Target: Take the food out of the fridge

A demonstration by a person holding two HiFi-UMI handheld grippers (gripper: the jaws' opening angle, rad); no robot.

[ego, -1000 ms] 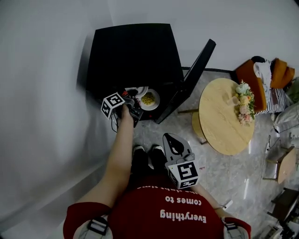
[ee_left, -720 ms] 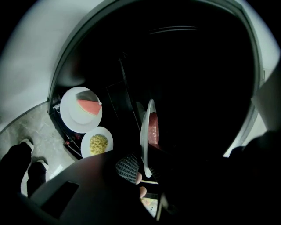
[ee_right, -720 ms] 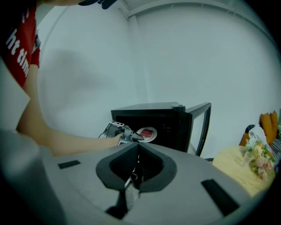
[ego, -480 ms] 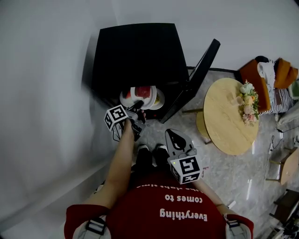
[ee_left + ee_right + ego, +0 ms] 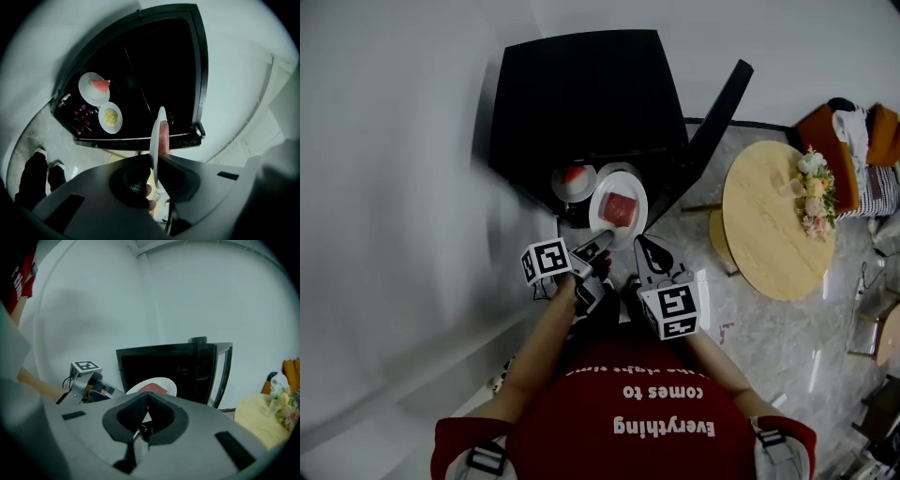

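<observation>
Left gripper (image 5: 600, 242) pinches rim of white plate (image 5: 637, 192) with red food (image 5: 621, 208), just outside open black fridge (image 5: 581, 103). Right gripper (image 5: 645, 250) closed, empty, to its right. Inside: red-wedge plate (image 5: 89, 96), yellow-food plate (image 5: 117, 127).

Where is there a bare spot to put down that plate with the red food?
The round table is bare toward the fridge; only its edge by the flowers is taken. The fridge top looks bare too. It is crowded inside the fridge, where a plate with a red wedge and a plate of yellow food sit side by side.
</observation>
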